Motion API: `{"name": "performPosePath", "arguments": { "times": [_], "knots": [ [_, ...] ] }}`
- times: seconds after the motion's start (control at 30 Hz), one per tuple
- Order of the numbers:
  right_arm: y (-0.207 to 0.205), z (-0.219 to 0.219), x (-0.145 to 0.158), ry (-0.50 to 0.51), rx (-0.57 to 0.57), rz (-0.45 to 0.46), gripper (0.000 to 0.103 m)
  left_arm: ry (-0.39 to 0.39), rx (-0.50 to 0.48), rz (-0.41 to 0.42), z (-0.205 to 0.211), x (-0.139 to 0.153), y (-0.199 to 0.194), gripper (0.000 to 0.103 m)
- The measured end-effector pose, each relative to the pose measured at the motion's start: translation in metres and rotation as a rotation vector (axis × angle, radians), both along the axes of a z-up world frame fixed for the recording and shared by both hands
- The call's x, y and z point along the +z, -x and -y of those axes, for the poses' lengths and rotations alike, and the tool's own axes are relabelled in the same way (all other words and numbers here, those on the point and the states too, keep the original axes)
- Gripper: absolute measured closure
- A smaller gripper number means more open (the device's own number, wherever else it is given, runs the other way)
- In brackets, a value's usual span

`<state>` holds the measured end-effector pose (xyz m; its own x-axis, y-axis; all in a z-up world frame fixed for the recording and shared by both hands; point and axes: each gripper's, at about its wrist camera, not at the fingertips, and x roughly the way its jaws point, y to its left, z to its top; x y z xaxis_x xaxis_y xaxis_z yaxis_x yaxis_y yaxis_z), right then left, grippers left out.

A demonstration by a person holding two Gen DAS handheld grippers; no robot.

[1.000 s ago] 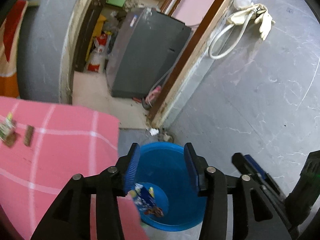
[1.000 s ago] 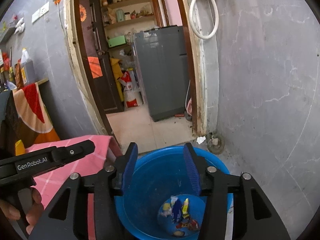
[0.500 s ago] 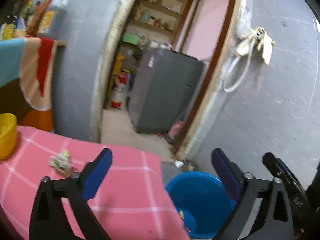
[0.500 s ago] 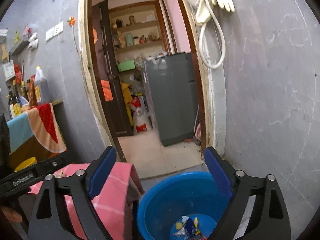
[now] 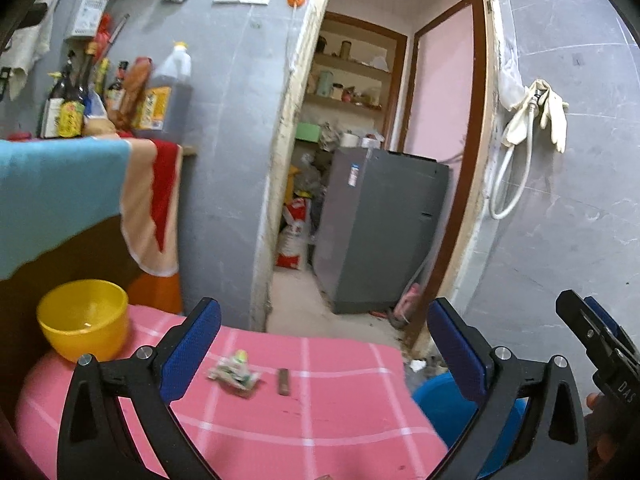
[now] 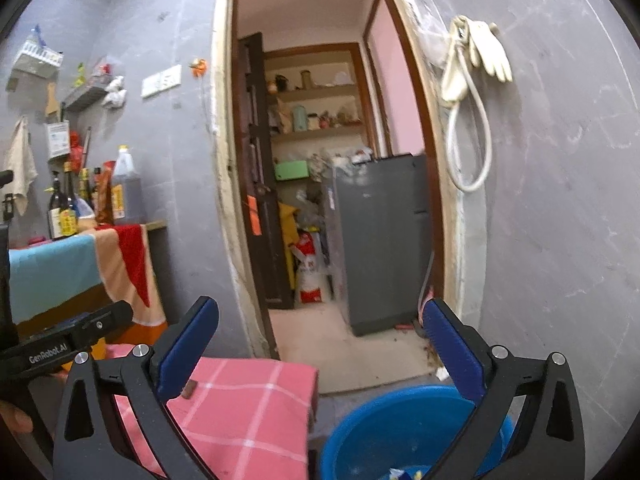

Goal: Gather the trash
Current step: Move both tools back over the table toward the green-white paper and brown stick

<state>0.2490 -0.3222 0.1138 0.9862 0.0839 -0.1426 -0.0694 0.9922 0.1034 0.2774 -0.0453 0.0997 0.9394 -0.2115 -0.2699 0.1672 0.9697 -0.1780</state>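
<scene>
A crumpled wrapper [image 5: 234, 372] lies on the pink checked worktop [image 5: 320, 412], with a small brown piece [image 5: 283, 381] just beside it on the side toward the blue bucket [image 6: 400, 428]. Both sit between the bucket and the yellow bowl [image 5: 84, 318], which stands at the worktop's far corner from the bucket. The bucket stands on the floor against the worktop's edge, and a few wrappers show at its bottom in the right wrist view.

A second ago both grippers hung over the bucket with their fingers drawn close together; now the left gripper [image 5: 324, 344] has swung away from the bucket and faces the worktop, its fingers spread wide and holding nothing. The right gripper [image 6: 320, 344] has lifted too, its fingers also wide apart and empty, the bucket below it.

That change reads as one drop finished and the next pick starting. The crumpled wrapper sits ahead of the left gripper's fingers, nearer its left one, so it looks like the next target, with the brown piece to follow. Being light and crushed, the wrapper may slide on the cloth if pinched off-centre.
</scene>
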Motion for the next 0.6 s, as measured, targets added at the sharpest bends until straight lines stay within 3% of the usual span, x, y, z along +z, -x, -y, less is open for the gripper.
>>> {"name": "performPosePath", "arguments": {
  "times": [0.33,0.6],
  "knots": [
    [-0.005,-0.045,0.004,0.056,0.061,0.056,0.0,-0.08,0.1,0.043,-0.043,-0.003,0.01,0.002],
    [-0.014,-0.074,-0.004,0.131,0.104,0.057,0.0,-0.125,0.148,0.002,-0.074,-0.024,0.005,0.002]
  ]
}}
